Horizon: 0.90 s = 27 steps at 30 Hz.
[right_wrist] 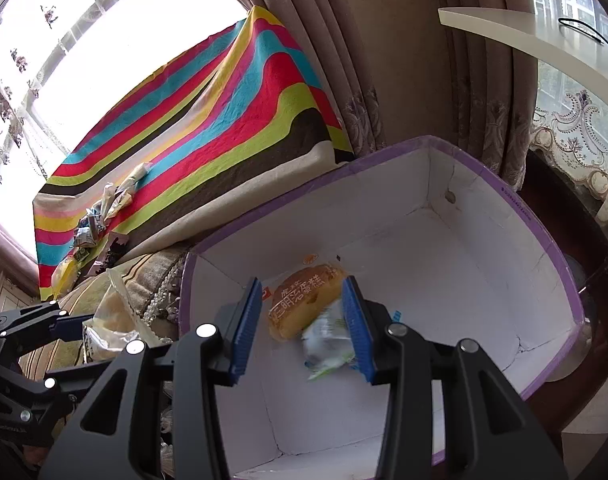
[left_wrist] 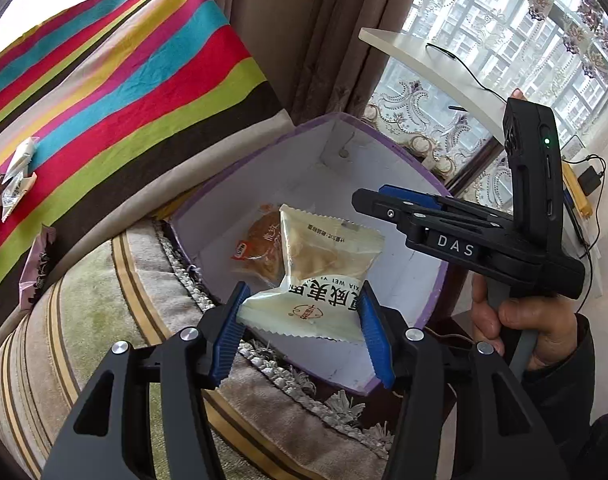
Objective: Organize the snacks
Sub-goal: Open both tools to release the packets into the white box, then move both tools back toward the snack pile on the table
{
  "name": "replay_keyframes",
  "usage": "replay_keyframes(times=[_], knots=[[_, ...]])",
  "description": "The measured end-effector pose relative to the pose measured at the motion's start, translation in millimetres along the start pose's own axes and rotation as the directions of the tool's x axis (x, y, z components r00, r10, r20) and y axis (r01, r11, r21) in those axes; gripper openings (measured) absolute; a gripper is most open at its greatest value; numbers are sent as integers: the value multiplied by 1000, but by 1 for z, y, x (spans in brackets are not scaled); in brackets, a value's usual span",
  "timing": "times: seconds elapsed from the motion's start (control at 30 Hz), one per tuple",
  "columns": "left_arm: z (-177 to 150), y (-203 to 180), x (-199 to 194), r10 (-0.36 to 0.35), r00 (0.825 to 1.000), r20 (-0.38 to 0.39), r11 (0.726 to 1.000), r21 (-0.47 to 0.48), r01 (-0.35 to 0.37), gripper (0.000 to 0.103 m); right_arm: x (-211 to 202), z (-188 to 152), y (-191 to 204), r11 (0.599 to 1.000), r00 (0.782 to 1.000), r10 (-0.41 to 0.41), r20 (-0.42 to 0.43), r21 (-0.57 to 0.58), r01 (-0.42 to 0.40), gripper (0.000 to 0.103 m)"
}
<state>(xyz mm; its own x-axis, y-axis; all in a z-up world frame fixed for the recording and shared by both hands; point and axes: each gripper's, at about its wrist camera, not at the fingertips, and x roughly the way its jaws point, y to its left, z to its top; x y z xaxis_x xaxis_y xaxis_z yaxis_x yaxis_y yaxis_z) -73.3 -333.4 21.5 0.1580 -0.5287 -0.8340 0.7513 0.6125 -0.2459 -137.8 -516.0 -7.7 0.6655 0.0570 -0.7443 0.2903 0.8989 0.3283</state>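
Note:
A white cardboard box with a purple rim (left_wrist: 403, 152) (right_wrist: 523, 200) stands open on a cushioned seat. On its floor lies a wrapped golden cake (left_wrist: 260, 244) (right_wrist: 304, 300). My left gripper (left_wrist: 304, 286) hangs over the box's near edge, its blue pads pressed on a white snack packet (left_wrist: 315, 280) printed with dark characters. My right gripper (right_wrist: 302, 280) is inside the box with its jaws apart. A small green-and-white packet (right_wrist: 327, 344), blurred, sits against its right pad, clear of the left one. Each view catches the other gripper: the right gripper (left_wrist: 367, 198) and the left gripper (right_wrist: 76, 320).
Several loose snack packets (left_wrist: 16, 176) (right_wrist: 100, 216) lie on a striped cloth (left_wrist: 124, 92) (right_wrist: 224, 120) to the left. Brown curtains (left_wrist: 304, 40) hang behind the box. A white shelf (left_wrist: 443, 64) with a cable juts out at the right. A hand (left_wrist: 523, 320) grips the right tool.

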Motion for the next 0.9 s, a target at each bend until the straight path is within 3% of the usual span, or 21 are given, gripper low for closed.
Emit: replay_keyframes(times=[0.07,0.27,0.43,0.63,0.77,0.9], knots=[[0,1,-2,0,1000,12,1000,-5,0,71,-1,-1,0,1000,1000,-8,5,1,8,59],[0,9,-13,36,998,56,999,-43,-34,85,-1,0,7,1000,1000,-7,21,-20,7,74],[-1,19,-25,70,994,84,996,-65,-65,88,-1,4,18,998,999,-37,22,-55,39,77],[-5,28,-38,175,980,95,982,-85,-168,88,-6,8,38,991,995,-86,46,-98,90,78],[-12,45,-53,297,949,107,951,-122,-284,88,-7,9,60,981,991,-124,58,-145,131,78],[-29,75,-78,422,901,99,892,-225,-393,88,-9,8,89,963,985,-156,78,-209,170,79]])
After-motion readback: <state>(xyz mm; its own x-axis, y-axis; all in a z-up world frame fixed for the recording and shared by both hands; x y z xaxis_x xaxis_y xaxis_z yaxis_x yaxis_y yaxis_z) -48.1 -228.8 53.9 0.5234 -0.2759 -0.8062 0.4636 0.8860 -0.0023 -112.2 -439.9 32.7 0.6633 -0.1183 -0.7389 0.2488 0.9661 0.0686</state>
